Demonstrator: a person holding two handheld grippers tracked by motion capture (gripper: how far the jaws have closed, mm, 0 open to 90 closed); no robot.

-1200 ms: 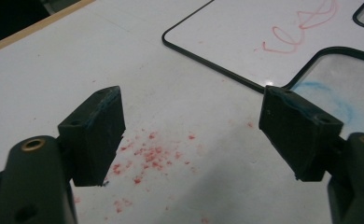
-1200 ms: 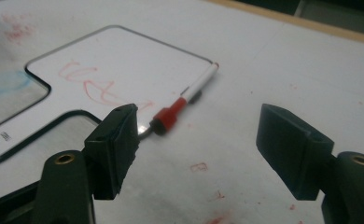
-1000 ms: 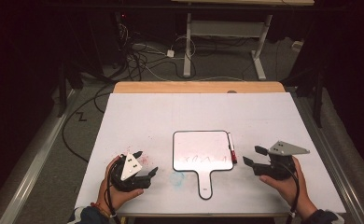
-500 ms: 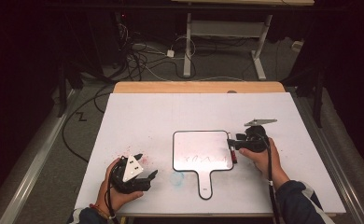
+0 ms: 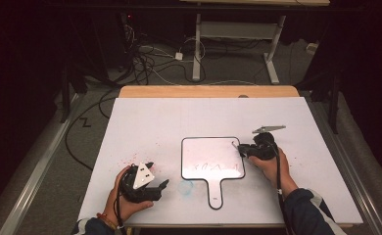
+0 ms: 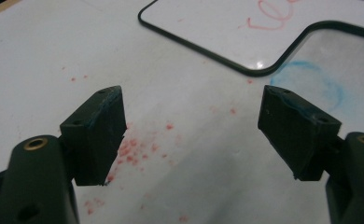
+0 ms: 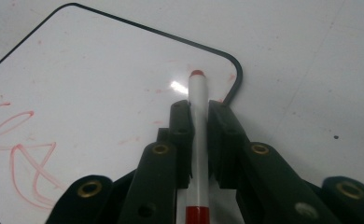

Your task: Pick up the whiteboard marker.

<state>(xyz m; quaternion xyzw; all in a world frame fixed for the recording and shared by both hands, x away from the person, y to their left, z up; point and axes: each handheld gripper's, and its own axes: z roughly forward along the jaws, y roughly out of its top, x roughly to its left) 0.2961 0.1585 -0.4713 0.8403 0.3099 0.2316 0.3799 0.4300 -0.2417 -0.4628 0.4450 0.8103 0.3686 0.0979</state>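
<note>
Pickup looked done, since the right gripper [image 7: 199,121], its jaws having just been closing, clamped the red-capped marker [image 7: 198,140] between its fingers above the paddle whiteboard [image 5: 212,157], with erasing or writing left, while the left gripper [image 6: 194,135] waited spread.

No legible text, only a red scribble on the whiteboard [image 5: 212,157].
</note>
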